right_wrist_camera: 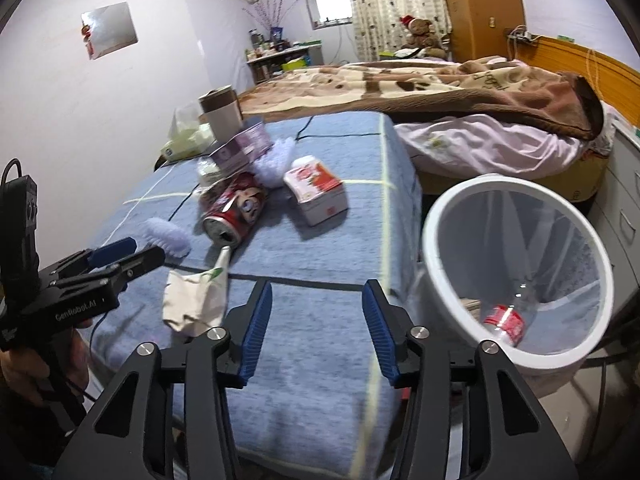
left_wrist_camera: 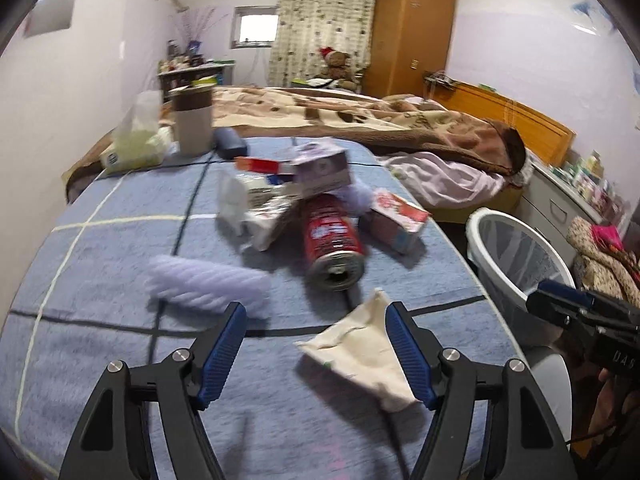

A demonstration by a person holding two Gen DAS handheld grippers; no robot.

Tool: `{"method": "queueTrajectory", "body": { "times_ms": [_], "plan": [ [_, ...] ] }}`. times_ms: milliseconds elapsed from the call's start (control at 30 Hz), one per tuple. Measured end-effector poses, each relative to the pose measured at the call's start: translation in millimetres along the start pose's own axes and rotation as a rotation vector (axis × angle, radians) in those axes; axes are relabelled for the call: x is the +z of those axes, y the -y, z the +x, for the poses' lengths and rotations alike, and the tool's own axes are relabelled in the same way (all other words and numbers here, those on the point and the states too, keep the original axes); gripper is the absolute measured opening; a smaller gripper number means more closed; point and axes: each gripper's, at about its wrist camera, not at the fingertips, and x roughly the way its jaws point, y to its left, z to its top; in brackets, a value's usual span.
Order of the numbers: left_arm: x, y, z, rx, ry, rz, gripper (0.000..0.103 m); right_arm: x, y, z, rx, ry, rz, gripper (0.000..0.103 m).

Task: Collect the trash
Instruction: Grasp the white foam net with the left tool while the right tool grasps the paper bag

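Trash lies piled on a blue blanket [left_wrist_camera: 100, 264]: a red can [left_wrist_camera: 334, 240] [right_wrist_camera: 234, 210] on its side, a red-and-white carton [left_wrist_camera: 396, 216] [right_wrist_camera: 316, 190], a purple box [left_wrist_camera: 322, 168] [right_wrist_camera: 240, 150], a crumpled white tissue [left_wrist_camera: 232, 200] and a lavender fuzzy roll [left_wrist_camera: 208, 280] [right_wrist_camera: 168, 238]. A cream wrapper [left_wrist_camera: 360, 348] [right_wrist_camera: 196, 300] lies nearest. My left gripper [left_wrist_camera: 315, 310] [right_wrist_camera: 124, 256] is open just over it, the wrapper against the right finger's inner side. My right gripper [right_wrist_camera: 318, 286] [left_wrist_camera: 560, 304] is open over bare blanket, holding nothing. The white bin [right_wrist_camera: 432, 248] [left_wrist_camera: 516, 256] stands beside the blanket's right edge.
A red-labelled bottle [right_wrist_camera: 504, 320] lies inside the bin. A lidded cup [left_wrist_camera: 194, 120] and a tissue pack [left_wrist_camera: 132, 148] stand at the blanket's far left. Beyond are a bed with a brown blanket [left_wrist_camera: 360, 120], a wooden wardrobe [left_wrist_camera: 412, 28] and drawers [left_wrist_camera: 560, 208] at right.
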Motion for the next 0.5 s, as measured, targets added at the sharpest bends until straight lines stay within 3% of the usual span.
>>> {"method": "queueTrajectory", "body": {
  "times_ms": [267,500],
  "plan": [
    [0.3,-41.2,-4.0,0.061,0.005,-0.093,0.072,2.1,-23.8,16.1,0.062,-0.037,-0.031,0.042],
    [1.2,-59.6,0.6,0.067,0.001,-0.135,0.072,3.8,-43.8,31.1,0.107,-0.067,-0.056,0.041]
  ]
}}
